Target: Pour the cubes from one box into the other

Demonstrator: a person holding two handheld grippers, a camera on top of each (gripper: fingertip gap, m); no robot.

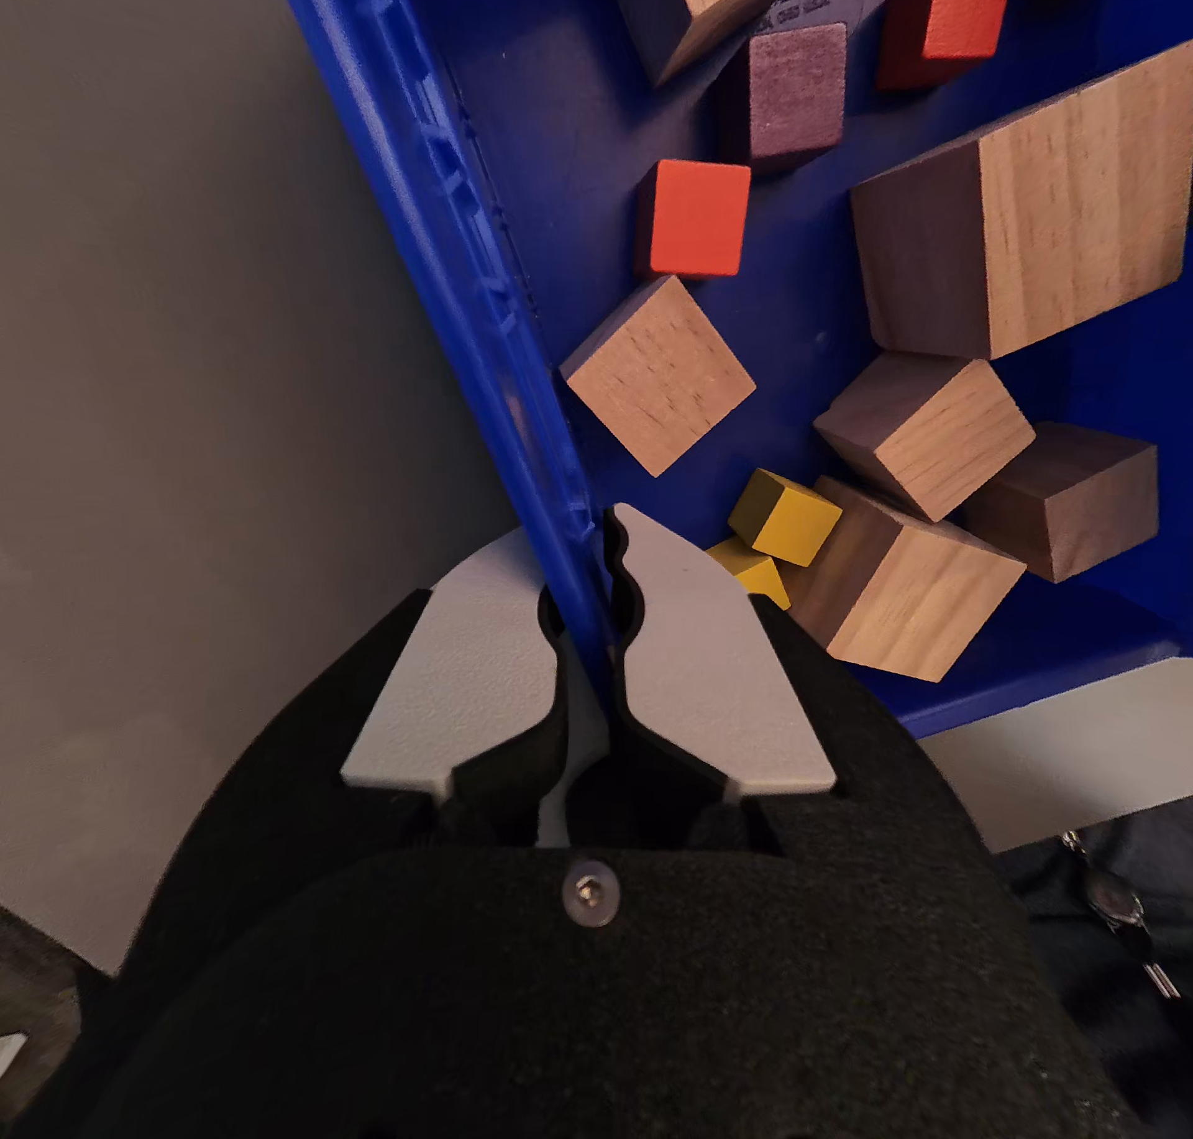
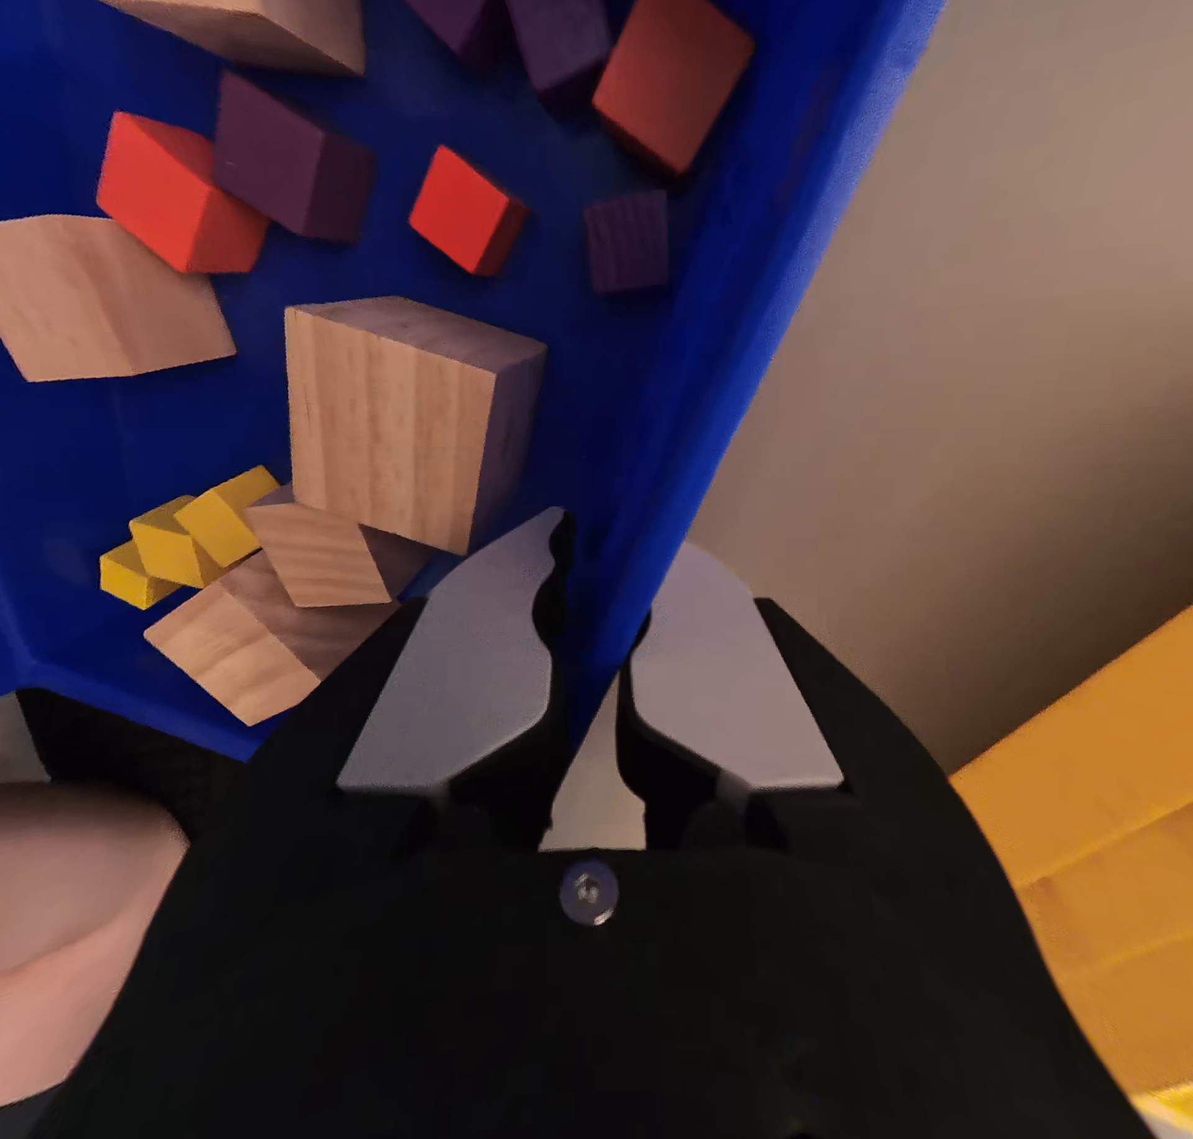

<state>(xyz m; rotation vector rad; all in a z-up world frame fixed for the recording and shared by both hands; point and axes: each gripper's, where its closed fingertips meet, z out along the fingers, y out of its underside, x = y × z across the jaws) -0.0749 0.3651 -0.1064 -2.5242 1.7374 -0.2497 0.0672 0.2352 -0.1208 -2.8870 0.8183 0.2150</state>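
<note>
A blue box holds several loose cubes: plain wooden ones, orange-red ones, purple ones and small yellow ones. My left gripper is shut on the box's left wall, one finger inside and one outside. In the right wrist view my right gripper is shut on the blue box's right wall. There the wooden cubes, orange-red cubes, purple cubes and yellow cubes lie scattered, some blurred.
A yellow box shows at the lower right of the right wrist view. A grey wall lies left of the blue box. A person's hand is at the lower left. A dark bag with keys is at the lower right.
</note>
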